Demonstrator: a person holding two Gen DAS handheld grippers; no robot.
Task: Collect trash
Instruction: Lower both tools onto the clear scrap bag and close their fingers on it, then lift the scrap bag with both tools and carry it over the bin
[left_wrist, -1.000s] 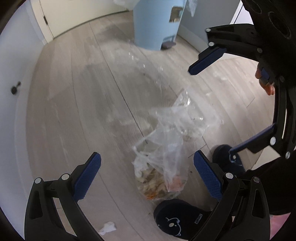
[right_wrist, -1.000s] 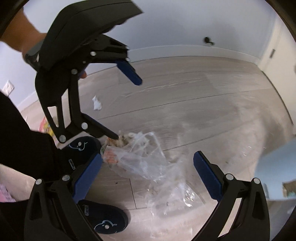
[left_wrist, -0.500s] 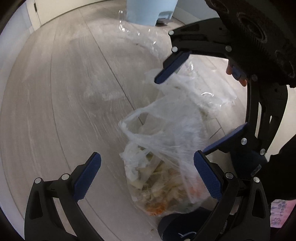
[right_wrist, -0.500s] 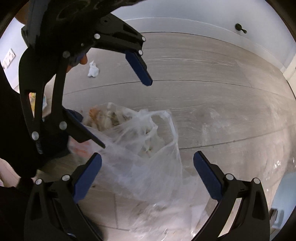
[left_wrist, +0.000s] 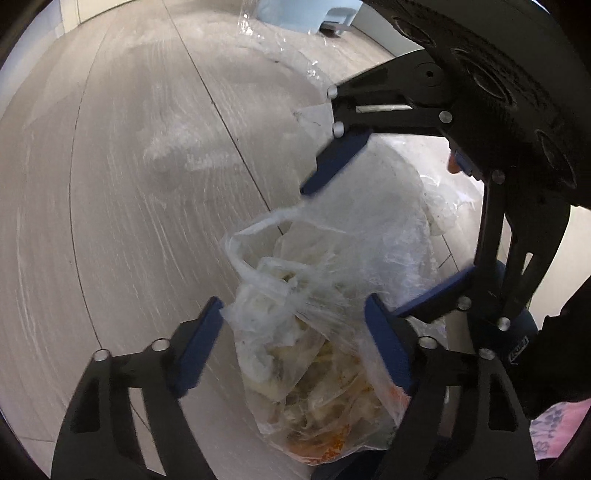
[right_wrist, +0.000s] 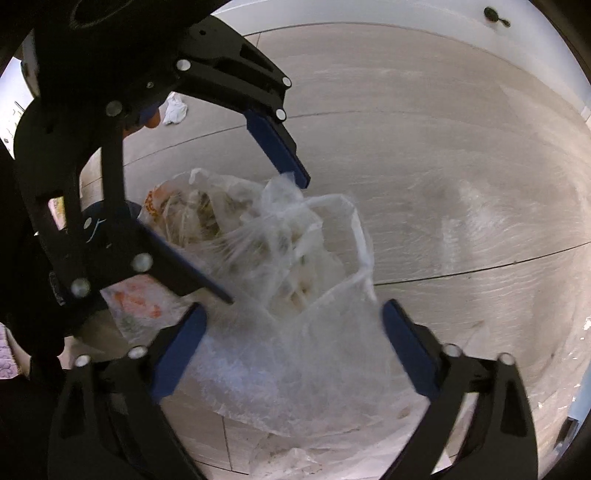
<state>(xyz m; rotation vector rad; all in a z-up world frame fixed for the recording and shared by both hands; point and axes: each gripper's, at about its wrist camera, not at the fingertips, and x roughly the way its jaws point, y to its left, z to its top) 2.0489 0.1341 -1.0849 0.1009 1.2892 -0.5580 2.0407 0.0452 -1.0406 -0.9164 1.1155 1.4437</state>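
A clear plastic bag of food scraps and crumpled tissue lies on the pale wood floor, its loose top bunched upward. My left gripper points down over the filled end, its jaws closing with the bag between the blue pads. My right gripper is also closing, around the empty upper plastic of the bag. In neither gripper do I see the pads squeeze the plastic. Each gripper shows in the other's view: the right gripper above the bag, the left gripper over the scraps.
A light blue bin stands at the far end of the floor, with loose clear film in front of it. A crumpled white tissue lies farther off. A dark slipper sits right beside the bag.
Both grippers have come down onto the bag, which now fills the space between their fingers. Both pairs of jaws stand narrower than before.
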